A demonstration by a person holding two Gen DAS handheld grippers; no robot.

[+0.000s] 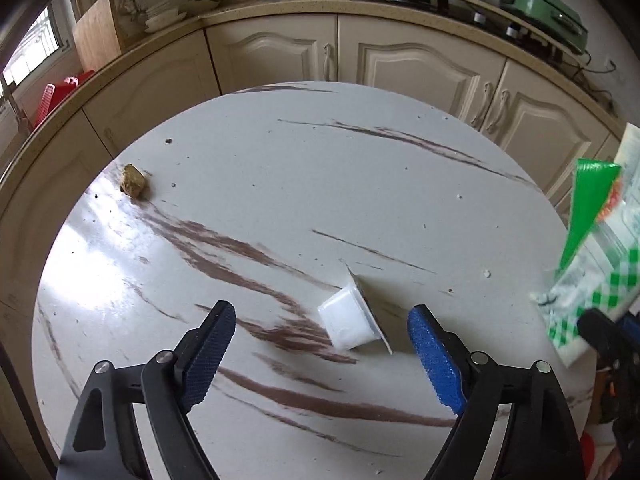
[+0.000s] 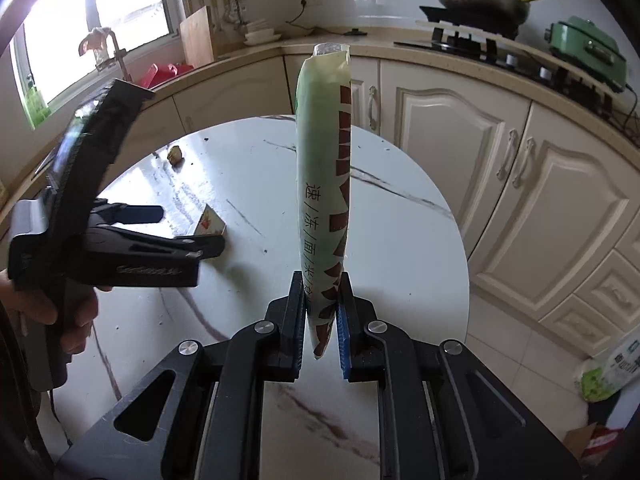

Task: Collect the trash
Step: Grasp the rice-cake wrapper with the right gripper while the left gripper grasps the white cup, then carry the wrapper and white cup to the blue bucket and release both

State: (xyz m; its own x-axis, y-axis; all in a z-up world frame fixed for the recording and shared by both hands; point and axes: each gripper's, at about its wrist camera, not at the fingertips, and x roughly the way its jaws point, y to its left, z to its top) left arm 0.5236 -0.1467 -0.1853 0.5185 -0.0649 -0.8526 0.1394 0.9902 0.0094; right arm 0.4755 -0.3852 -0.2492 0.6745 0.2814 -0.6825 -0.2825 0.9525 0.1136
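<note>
One toppled cup (image 1: 353,322) between open fingers (image 1: 434,360).

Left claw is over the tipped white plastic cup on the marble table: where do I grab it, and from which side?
Grip the small white plastic cup across its side walls, coming down from above. It lies on its side between the open left claw fingers, its flared rim low against the table, so the body suits better.

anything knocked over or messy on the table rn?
Yes. The small white plastic cup lies tipped on its side on the round table, between the open left tool's fingers but untouched. A yellowish-brown scrap sits near the far left edge, and dark crumbs speckle the top.
</note>
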